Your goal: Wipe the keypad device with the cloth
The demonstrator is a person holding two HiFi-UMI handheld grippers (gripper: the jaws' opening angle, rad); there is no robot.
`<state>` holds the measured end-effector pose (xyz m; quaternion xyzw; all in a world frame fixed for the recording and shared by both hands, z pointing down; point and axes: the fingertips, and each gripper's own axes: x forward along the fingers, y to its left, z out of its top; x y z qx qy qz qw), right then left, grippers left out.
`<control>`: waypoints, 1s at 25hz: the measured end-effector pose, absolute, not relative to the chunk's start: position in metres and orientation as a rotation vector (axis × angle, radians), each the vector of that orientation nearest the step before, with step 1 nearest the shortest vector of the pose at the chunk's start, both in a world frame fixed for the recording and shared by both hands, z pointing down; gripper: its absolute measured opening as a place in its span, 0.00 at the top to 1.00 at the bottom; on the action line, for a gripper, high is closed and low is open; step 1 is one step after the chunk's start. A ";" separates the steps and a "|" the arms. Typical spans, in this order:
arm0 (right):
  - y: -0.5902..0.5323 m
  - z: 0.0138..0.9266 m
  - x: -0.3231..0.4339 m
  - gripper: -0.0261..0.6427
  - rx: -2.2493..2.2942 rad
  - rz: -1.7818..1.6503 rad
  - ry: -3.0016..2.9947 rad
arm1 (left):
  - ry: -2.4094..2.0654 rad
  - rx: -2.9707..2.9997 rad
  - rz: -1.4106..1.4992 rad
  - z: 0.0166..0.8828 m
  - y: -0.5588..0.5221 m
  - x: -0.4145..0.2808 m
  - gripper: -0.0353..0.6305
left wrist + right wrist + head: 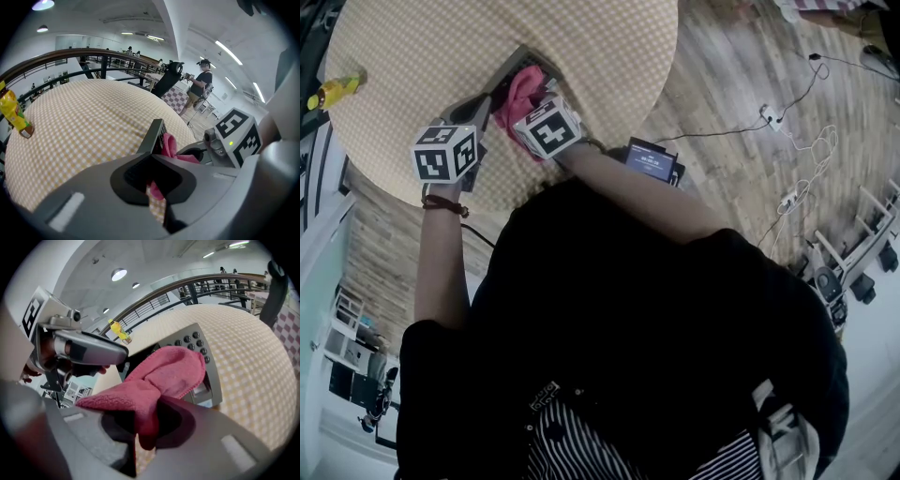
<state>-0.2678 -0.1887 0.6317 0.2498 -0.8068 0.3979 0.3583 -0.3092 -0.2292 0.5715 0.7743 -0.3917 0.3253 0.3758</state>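
Observation:
The grey keypad device (197, 341) lies on the checkered round table (422, 47), and its dark edge (156, 133) rises from between the left jaws. My left gripper (152, 161) is shut on that edge of the keypad device (514, 64). My right gripper (150, 413) is shut on the pink cloth (164, 373), which drapes over the device's near half and leaves the far buttons in sight. In the head view the pink cloth (522, 92) sits just ahead of the right gripper's marker cube (548, 127), with the left cube (447, 152) beside it.
A yellow bottle (333, 91) stands near the table's left edge, well away from both grippers. On the wooden floor to the right are a dark box with a screen (654, 161) and loose cables (787, 122). A railing (70, 56) runs behind the table.

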 end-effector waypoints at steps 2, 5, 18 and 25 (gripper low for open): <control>-0.196 0.618 -0.279 0.86 0.632 1.027 -2.129 | -0.987 1.984 0.835 0.571 -0.229 -0.309 0.94; -0.206 0.600 -0.295 0.86 0.601 0.982 -2.212 | -0.991 1.982 0.836 0.572 -0.229 -0.309 0.94; -0.162 0.660 -0.262 0.86 0.528 1.007 -2.105 | -0.993 1.980 0.820 0.573 -0.228 -0.311 0.94; -0.165 0.655 -0.261 0.86 0.541 0.997 -2.047 | -1.012 1.984 0.814 0.571 -0.230 -0.311 0.94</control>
